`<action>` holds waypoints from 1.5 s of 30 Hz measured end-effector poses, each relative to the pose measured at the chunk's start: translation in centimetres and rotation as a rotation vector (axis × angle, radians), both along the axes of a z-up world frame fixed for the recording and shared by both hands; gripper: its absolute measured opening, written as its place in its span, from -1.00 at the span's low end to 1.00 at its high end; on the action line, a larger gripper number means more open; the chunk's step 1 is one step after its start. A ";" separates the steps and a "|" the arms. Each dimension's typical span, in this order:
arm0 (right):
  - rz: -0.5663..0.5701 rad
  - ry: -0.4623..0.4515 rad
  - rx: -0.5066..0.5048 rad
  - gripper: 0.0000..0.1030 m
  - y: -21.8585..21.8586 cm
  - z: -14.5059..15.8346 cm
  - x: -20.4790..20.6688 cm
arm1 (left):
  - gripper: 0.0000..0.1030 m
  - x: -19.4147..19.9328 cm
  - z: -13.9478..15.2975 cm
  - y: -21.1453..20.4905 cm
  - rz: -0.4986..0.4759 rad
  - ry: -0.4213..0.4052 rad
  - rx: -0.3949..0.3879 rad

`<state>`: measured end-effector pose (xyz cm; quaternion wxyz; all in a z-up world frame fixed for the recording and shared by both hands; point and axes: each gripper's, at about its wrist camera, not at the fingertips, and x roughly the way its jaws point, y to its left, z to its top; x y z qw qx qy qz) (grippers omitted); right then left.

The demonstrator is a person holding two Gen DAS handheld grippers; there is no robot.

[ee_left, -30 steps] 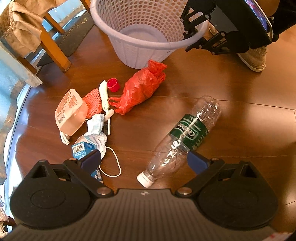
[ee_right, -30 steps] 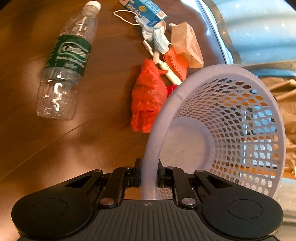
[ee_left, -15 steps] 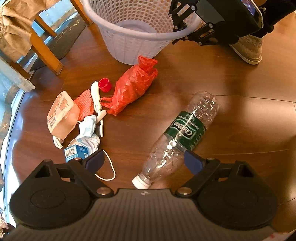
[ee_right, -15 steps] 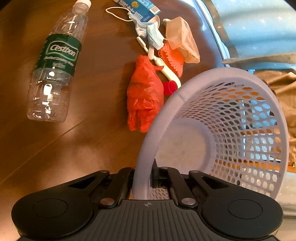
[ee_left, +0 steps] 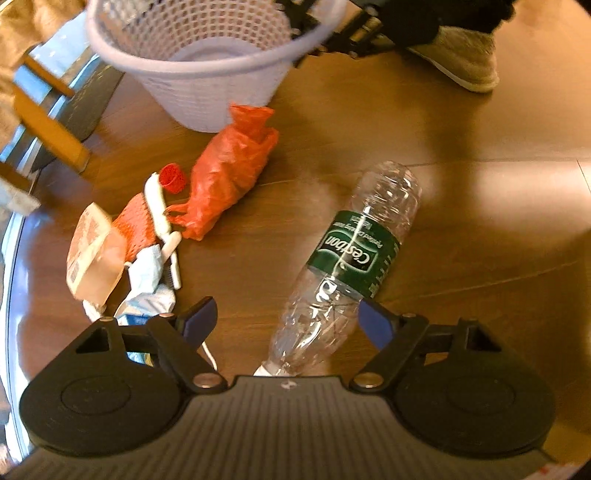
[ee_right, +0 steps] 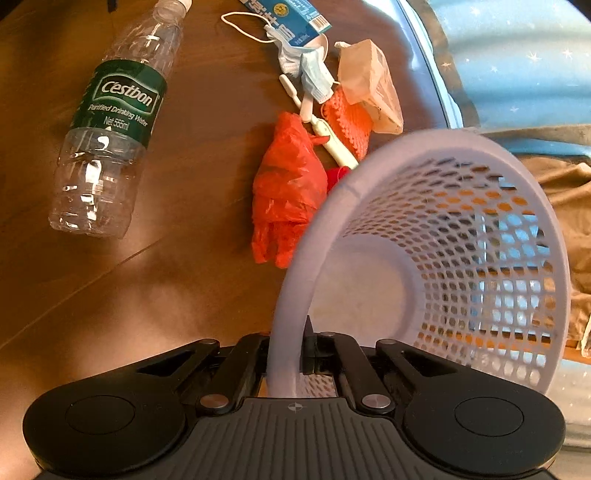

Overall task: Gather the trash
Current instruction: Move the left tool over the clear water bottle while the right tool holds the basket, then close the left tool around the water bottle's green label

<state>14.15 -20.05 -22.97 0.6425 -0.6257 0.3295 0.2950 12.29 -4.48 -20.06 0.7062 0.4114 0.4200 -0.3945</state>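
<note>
A clear plastic bottle [ee_left: 347, 262] with a green label lies on the wooden floor, its neck end between the wide-apart fingers of my open left gripper [ee_left: 286, 319]. The same bottle [ee_right: 114, 122] shows at upper left in the right wrist view. My right gripper [ee_right: 286, 354] is shut on the rim of the white mesh basket [ee_right: 443, 258], which hangs tilted. That basket [ee_left: 207, 62] appears at the top of the left wrist view. Beside it lie a red plastic bag [ee_left: 229, 170], a red cap [ee_left: 171, 179], a toothbrush [ee_left: 160, 210], a face mask [ee_left: 147, 273] and a pale wrapper [ee_left: 92, 254].
A wooden chair leg [ee_left: 48, 133] and a dark mat [ee_left: 85, 110] stand at the left. A person's shoe [ee_left: 461, 59] rests at the top right. Blue starred fabric [ee_right: 517, 55] and brown cloth [ee_right: 561, 192] lie behind the basket. A blue carton [ee_right: 291, 18] lies near the mask.
My left gripper has moved forward and lower, so the bottle's neck now sits between its open fingers. The basket, held by my right gripper, has shifted slightly.
</note>
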 end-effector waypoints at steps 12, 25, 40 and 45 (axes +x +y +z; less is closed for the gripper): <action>0.018 0.006 -0.011 -1.00 -0.3 0.2 -0.3 | 0.50 -0.2 -3.0 -2.8 -0.189 0.036 0.033; 0.003 0.014 0.000 -1.00 -0.3 0.4 0.1 | 0.27 1.6 -6.4 -4.0 -0.170 0.124 0.057; -0.037 -0.017 -0.067 -1.00 -0.4 -0.6 0.7 | 0.28 5.2 -6.5 -3.6 0.209 0.217 0.023; -0.054 -0.005 -0.061 -1.00 -0.1 -0.5 1.3 | 0.27 5.6 -6.5 -3.4 0.245 0.204 0.022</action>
